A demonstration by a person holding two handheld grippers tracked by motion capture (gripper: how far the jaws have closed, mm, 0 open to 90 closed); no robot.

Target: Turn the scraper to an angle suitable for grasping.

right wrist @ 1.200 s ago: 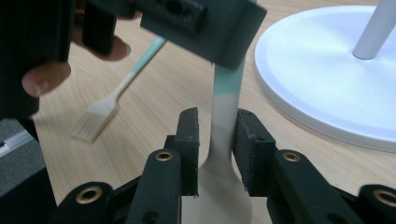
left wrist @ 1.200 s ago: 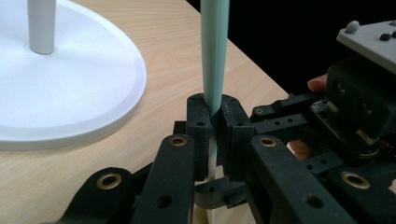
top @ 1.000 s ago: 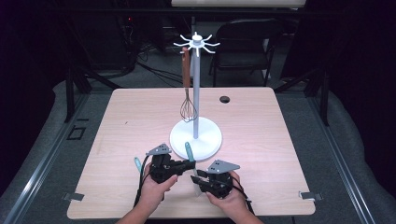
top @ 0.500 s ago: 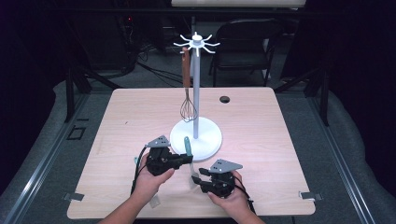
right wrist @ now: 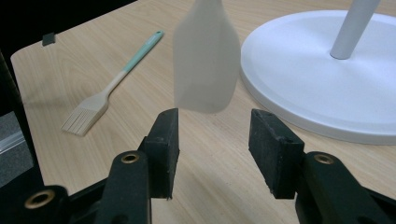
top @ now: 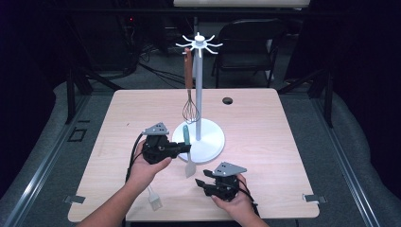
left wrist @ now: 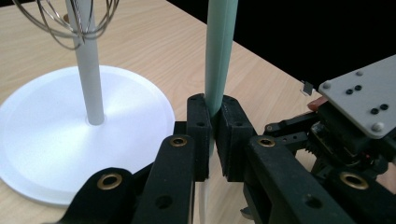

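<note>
A spatula with a teal handle (top: pixel 186 135) (left wrist: pixel 218 56) and a pale blade (top: pixel 190 168) (right wrist: pixel 205 60) hangs upright above the table. My left gripper (top: pixel 188 147) (left wrist: pixel 214 105) is shut on its handle, beside the white stand's base (top: pixel 210 142). My right gripper (top: pixel 201 178) (right wrist: pixel 215 126) rests near the front edge, open. Its jaws have just been opening, and the blade hangs just beyond their tips, touching neither pad. A wire whisk (top: pixel 190 111) with a brown handle hangs from the stand's top.
A pastry brush (top: pixel 153 201) (right wrist: pixel 107 93) lies on the table by the left forearm. The stand's pole (top: pixel 198 94) (left wrist: pixel 88 70) rises from the round base (right wrist: pixel 327 70) at mid-table. A dark hole (top: pixel 228 100) sits at the back.
The left gripper has lifted and moved away from the right one with the spatula in it. The right gripper's jaws have spread and stayed in place.
</note>
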